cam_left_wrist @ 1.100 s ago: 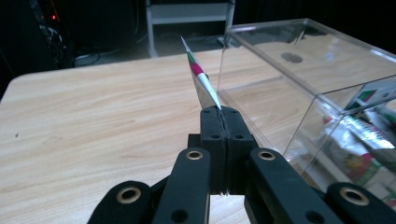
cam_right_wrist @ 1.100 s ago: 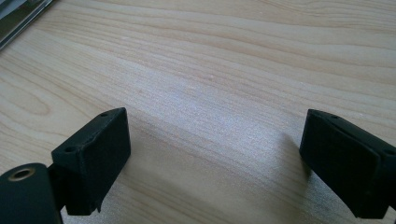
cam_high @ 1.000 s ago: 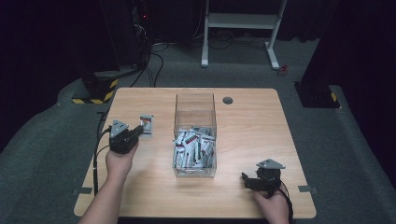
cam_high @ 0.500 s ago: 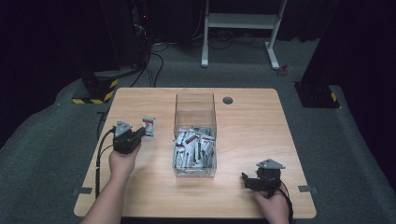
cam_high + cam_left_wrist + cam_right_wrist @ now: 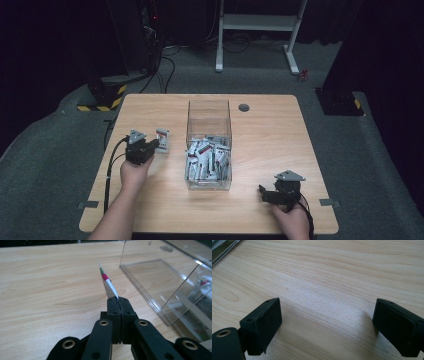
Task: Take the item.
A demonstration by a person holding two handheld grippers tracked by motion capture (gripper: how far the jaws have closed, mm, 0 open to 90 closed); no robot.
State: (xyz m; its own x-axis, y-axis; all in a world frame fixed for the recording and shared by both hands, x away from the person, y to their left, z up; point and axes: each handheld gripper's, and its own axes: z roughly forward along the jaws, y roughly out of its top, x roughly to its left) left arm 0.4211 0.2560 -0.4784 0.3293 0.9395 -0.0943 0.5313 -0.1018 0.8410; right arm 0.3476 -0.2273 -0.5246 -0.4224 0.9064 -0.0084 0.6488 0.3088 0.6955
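My left gripper (image 5: 154, 145) (image 5: 119, 300) is shut on a small white packet (image 5: 162, 139) (image 5: 107, 283) with red and green marks, held edge-on just above the wooden table (image 5: 150, 205), left of the clear box (image 5: 209, 107). The box holds several similar packets (image 5: 207, 157) in its near half. My right gripper (image 5: 264, 194) (image 5: 327, 322) stands open low over the table near the front right edge, with bare wood between its jaws.
A round grommet (image 5: 243, 107) sits in the table top behind the box. Cables trail from each gripper over the table's edges. Dark floor, a white table frame (image 5: 255, 30) and yellow-black striped blocks (image 5: 102, 95) lie beyond the far edge.
The left hand has sunk slightly and shifted right toward the box, carrying the packet with it. The right hand has stayed where it was.
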